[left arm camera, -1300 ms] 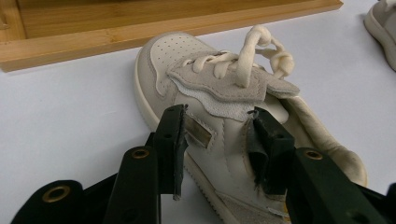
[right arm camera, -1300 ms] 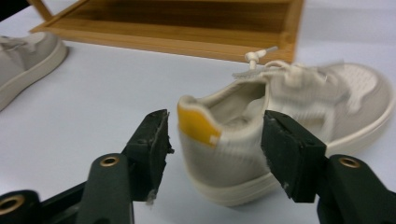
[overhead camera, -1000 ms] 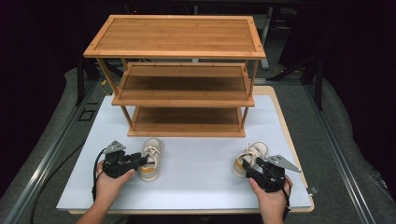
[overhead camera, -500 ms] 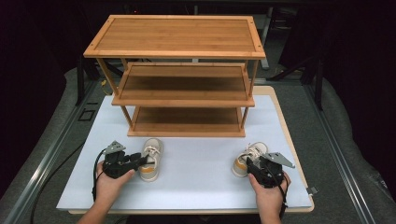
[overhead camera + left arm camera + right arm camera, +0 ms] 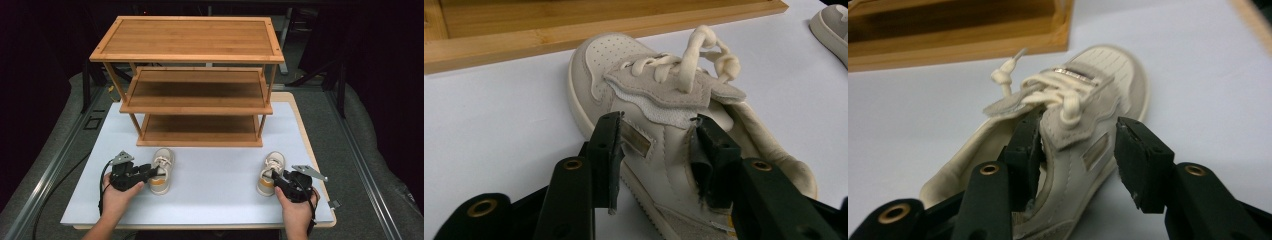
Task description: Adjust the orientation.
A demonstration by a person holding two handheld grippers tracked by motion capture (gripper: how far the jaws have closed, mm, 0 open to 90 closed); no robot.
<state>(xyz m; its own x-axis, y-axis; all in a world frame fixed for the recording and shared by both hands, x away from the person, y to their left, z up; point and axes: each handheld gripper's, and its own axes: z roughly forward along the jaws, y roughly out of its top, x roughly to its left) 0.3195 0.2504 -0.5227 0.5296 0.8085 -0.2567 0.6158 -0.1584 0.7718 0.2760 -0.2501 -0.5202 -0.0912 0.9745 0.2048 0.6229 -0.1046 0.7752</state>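
Note:
Two small cream sneakers lie on the white table top in front of a wooden rack (image 5: 192, 50), toes toward it. My left gripper (image 5: 152, 172) is at the left shoe (image 5: 162, 159). Its jaws (image 5: 656, 145) stand open astride the shoe's side wall (image 5: 659, 150), one outside and one at the collar. My right gripper (image 5: 275, 176) reaches the right shoe (image 5: 274, 164) from the heel. Its jaws (image 5: 1078, 145) have just been closing, one in the shoe's mouth (image 5: 1013, 130) and the other still clear of the outer side.
The three-shelf rack (image 5: 499, 30) stands at the back of the white table top (image 5: 215, 200), its bottom shelf (image 5: 948, 30) just beyond the shoes' toes. The right shoe (image 5: 831, 25) shows at the far right in the left gripper view. Dark floor surrounds the table.
The right hand has shifted slightly at the right shoe's heel. The left hand and both shoes have stayed where they were.

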